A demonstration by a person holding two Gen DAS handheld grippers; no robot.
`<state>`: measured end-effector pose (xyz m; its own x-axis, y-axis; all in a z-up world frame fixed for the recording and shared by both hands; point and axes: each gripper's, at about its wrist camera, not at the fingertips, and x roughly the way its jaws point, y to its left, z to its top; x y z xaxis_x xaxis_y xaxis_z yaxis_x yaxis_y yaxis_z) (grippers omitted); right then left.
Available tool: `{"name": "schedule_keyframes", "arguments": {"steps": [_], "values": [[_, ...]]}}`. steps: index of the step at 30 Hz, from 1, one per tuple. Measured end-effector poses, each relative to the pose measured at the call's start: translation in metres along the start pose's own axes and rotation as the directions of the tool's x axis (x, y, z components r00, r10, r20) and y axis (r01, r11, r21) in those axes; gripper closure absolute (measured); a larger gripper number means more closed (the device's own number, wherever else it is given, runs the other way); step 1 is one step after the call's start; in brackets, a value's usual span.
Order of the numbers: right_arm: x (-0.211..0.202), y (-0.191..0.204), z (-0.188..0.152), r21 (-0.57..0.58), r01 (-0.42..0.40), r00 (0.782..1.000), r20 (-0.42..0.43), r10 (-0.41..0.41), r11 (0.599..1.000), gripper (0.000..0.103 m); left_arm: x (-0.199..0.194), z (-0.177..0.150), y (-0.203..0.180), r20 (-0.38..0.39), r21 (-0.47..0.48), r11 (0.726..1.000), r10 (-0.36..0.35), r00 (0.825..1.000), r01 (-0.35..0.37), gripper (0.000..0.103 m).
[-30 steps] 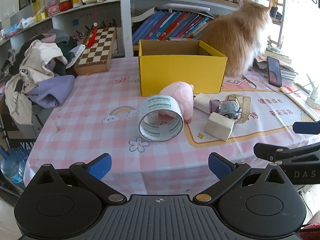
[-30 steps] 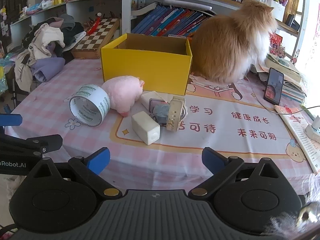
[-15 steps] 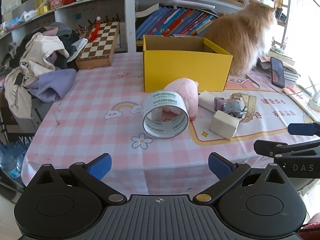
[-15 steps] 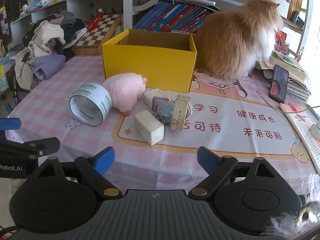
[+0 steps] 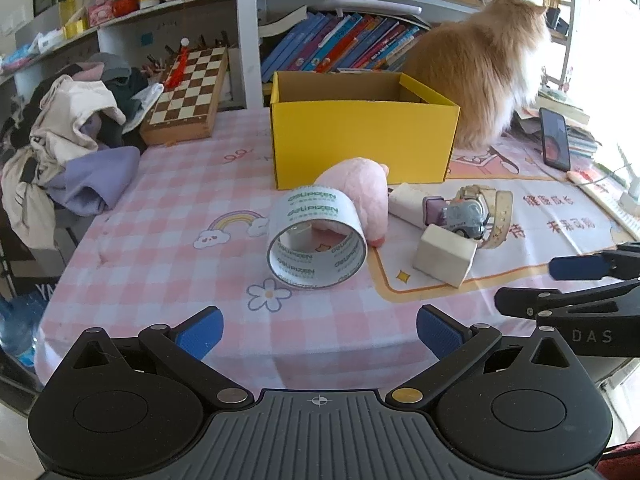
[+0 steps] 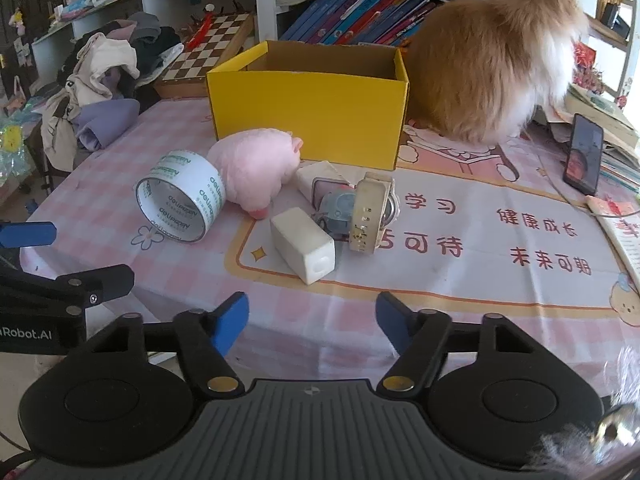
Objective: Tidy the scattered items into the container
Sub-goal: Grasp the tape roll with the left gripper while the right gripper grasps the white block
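1. Yellow box (image 5: 362, 144) stood open-topped on the pink checked surface (image 5: 168, 240), behind the scattered items; nothing visible inside from either view.
2. Tape roll (image 5: 316, 240) stood on its edge in front of the box, touching the pink plush (image 5: 360, 196) just behind it.
3. White block (image 6: 302, 245) lay right of the tape, on the printed mat (image 6: 480, 232). A second white block (image 6: 318, 178) lay behind it, next to the plush.
4. Toy car (image 6: 338, 210) sat between the two blocks, with the watch (image 6: 372, 212) on its edge touching the car's right side.
5. Left gripper (image 5: 318, 328) hovered at the near edge of the surface, jaws spread wide, nothing between them; tape roll straight ahead.
6. Right gripper (image 6: 312, 318) also hovered at the near edge, released and empty; nearer white block straight ahead.
7. Cat (image 6: 492, 64) sat behind the box's right end. Phone (image 6: 582, 160) stood propped to the right of the cat.
8. Chessboard (image 5: 188, 96) and clothes pile (image 5: 68, 140) lay left of the box.
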<state>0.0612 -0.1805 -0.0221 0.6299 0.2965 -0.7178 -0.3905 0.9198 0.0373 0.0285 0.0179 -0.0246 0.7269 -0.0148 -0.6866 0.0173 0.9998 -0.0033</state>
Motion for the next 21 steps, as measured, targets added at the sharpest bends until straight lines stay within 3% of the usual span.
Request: {"name": "schedule_keyframes", "arguments": {"steps": [5, 16, 21], "values": [[0.015, -0.005, 0.008, -0.012, -0.044, 0.999, -0.029, 0.043, 0.999, 0.053, 0.012, 0.005, 0.001, -0.005, -0.010, 1.000, 0.014, 1.000, -0.014, 0.001], [0.042, -0.010, 0.022, -0.067, -0.099, 0.991, -0.093, 0.093, 0.993, 0.053, 0.034, 0.015, 0.004, -0.029, -0.059, 0.997, 0.045, 0.999, -0.047, 0.001], [0.055, -0.012, 0.026, -0.074, -0.112, 0.989, -0.109, 0.104, 0.991, 0.059, 0.045, 0.021, 0.004, -0.031, -0.052, 0.997, 0.057, 0.998, -0.059, 0.001]]}}
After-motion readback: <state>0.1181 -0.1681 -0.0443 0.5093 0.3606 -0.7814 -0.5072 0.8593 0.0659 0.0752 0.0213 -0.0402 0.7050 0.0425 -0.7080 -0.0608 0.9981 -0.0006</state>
